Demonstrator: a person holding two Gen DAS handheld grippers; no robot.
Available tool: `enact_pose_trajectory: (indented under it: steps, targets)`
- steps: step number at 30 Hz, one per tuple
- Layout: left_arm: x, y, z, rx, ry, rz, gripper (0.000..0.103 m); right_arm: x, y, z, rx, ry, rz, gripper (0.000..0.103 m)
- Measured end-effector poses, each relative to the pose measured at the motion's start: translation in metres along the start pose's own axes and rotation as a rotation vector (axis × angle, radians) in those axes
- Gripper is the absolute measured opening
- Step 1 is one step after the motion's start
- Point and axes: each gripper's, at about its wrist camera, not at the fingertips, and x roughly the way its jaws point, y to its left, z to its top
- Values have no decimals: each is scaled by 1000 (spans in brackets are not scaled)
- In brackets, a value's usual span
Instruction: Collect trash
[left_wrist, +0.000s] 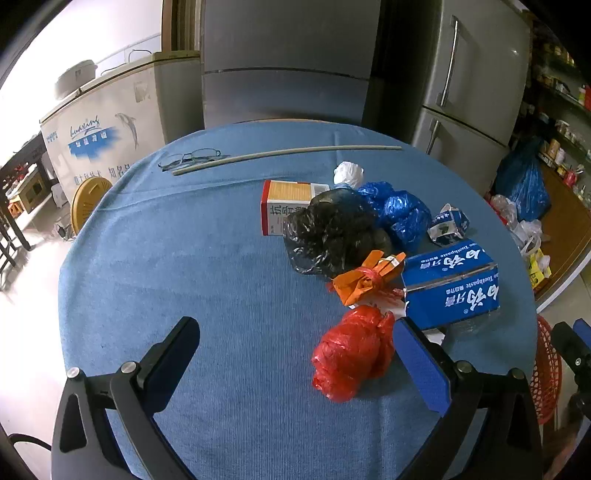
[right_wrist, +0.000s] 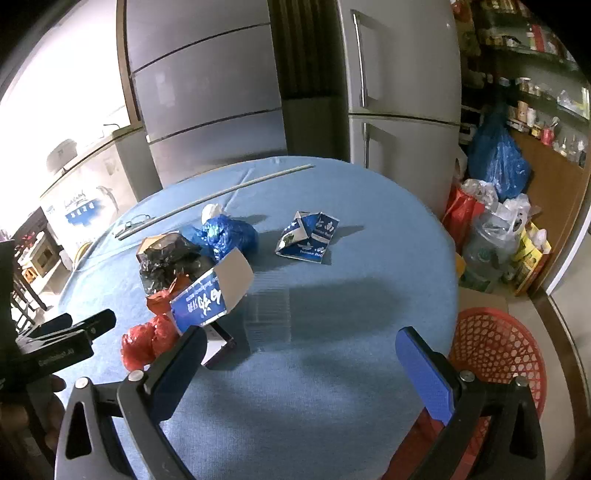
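With both grippers, left (left_wrist: 295, 347) and right (right_wrist: 299, 354), released, centre your left one over the near red bag (left_wrist: 351, 354), then squeeze.

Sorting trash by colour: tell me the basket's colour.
Red; the basket shows best in the right wrist view.

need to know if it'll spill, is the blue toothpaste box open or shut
Open: the right wrist view shows the blue toothpaste box with its end flap folded out, baring plain grey card.
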Motion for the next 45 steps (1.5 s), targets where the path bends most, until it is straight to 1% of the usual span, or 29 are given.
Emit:
enact_pose_trajectory:
  steps: [6, 11, 45]
  targets:
    - [1, -2, -2, 2, 3, -1, 103, -3, -4, -2, 16, -7, -24, 103]
    - [2, -3, -6, 3, 8, -4, 103, -4, -7, -3, 25, -9, -25, 103]
    - [5, -9, -10, 25, 32, -27, 103, -3, -6, -8, 56, -4, 35, 103]
